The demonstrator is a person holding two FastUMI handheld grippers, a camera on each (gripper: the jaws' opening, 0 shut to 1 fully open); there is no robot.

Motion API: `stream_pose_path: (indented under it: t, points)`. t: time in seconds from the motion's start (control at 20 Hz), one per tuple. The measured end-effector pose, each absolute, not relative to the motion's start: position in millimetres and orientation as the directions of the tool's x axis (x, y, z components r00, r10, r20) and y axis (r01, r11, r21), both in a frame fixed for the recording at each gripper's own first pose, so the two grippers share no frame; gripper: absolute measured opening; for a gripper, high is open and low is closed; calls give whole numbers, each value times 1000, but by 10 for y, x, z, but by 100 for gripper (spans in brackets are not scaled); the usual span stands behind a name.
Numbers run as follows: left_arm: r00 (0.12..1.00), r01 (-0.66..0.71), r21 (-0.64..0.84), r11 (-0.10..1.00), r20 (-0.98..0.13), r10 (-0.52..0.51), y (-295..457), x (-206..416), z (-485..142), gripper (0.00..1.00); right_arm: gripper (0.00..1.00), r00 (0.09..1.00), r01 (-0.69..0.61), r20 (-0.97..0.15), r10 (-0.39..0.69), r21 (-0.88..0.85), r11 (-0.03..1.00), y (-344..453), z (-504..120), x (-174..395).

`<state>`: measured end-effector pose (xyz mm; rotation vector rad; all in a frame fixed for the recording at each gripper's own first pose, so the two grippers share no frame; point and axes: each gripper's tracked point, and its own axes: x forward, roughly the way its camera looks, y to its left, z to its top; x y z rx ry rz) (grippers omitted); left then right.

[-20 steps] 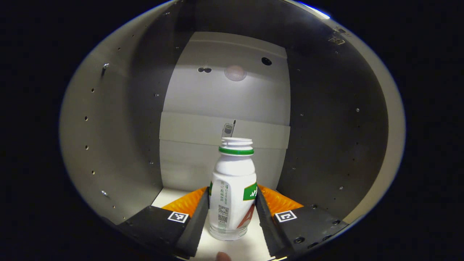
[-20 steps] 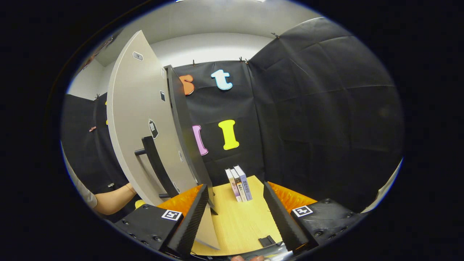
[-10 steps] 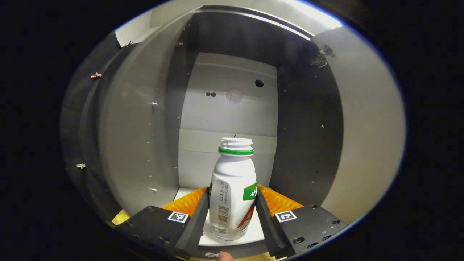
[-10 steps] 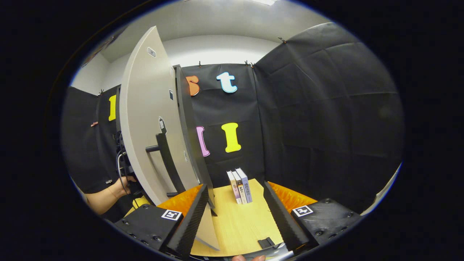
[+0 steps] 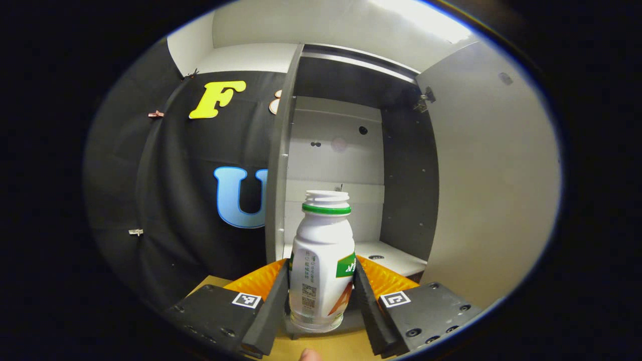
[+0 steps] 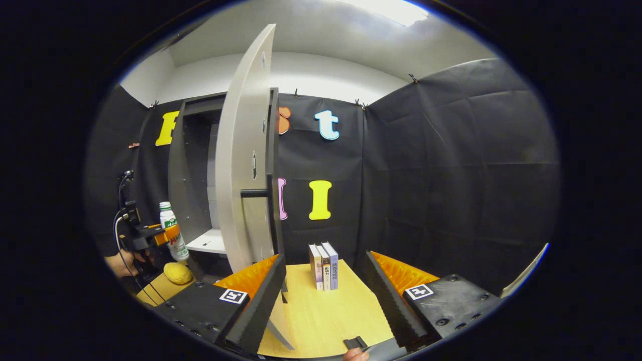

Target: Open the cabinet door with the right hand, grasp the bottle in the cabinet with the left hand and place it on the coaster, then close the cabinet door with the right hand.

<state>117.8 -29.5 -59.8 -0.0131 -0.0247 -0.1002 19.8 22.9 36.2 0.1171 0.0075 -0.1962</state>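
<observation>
So in the left gripper view the left gripper [image 5: 321, 296] has both fingers pressed on the lower half of the bottle [image 5: 321, 265], which stands upright at bottom center of the frame, white with a green ring under its open neck and no cap on. Behind it sits the cabinet [image 5: 351, 165], open, with its pale shelf [image 5: 386, 255] just right of the bottle and the door [image 5: 491, 175] swung wide across the right side of the frame. A strip of table [image 5: 326, 348] shows at the very bottom under the bottle. In the right gripper view the right gripper [image 6: 326, 296] has its jaws spread apart with nothing between them, hovering over the table at bottom center. The door stands edge-on left of center, its dark handle [image 6: 263, 200] sticking out. 3 books [image 6: 323, 265] stand upright past the fingers, in the middle of the frame. Far left, you can see the left gripper holding the bottle in front of the cabinet, with a yellow thing [image 6: 176, 273] on the table just below it. Can't tell if that's the coaster.
</observation>
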Motion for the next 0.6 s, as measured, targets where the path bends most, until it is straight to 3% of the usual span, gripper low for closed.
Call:
stream_pose_path:
  t: [0.55, 0.6]
  points:
    - [989, 144, -30, 989, -16, -144, -49, 232, -1960, 72, 96, 984, 173, 37, -176, 75, 982, 580, 540, 46]
    - [989, 148, -29, 989, -17, -148, -23, 176, -2084, 71, 92, 984, 167, 43, -171, 73, 983, 604, 591, 55]
